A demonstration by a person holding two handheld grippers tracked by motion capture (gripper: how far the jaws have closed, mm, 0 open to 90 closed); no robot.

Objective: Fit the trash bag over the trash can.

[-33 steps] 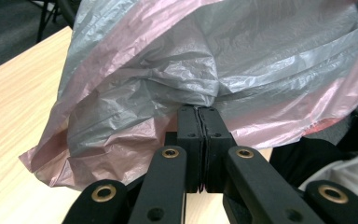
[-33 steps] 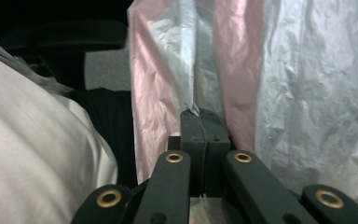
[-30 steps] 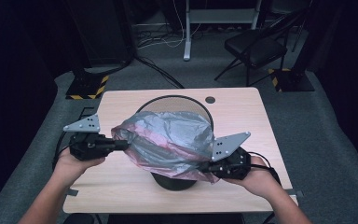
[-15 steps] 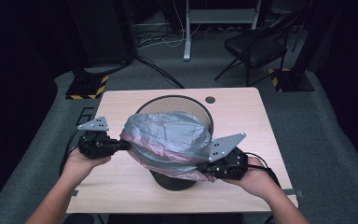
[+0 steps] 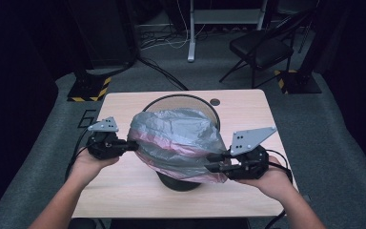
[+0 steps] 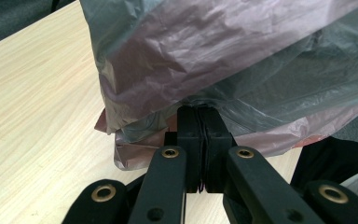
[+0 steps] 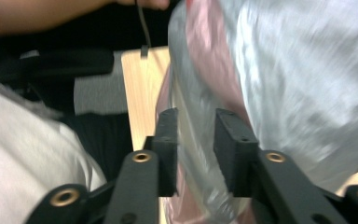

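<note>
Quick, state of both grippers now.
Left gripper: shut on the plastic bag.
Right gripper: jaws just opening, bag edge between them, no longer pinched.

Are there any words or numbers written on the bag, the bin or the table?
None: no words, numbers or labels can be read in these pictures.
The grey plastic bag, the black bin and the wooden table look plain.
The yellow and black stripes on the floor stand are a pattern, not writing.
</note>
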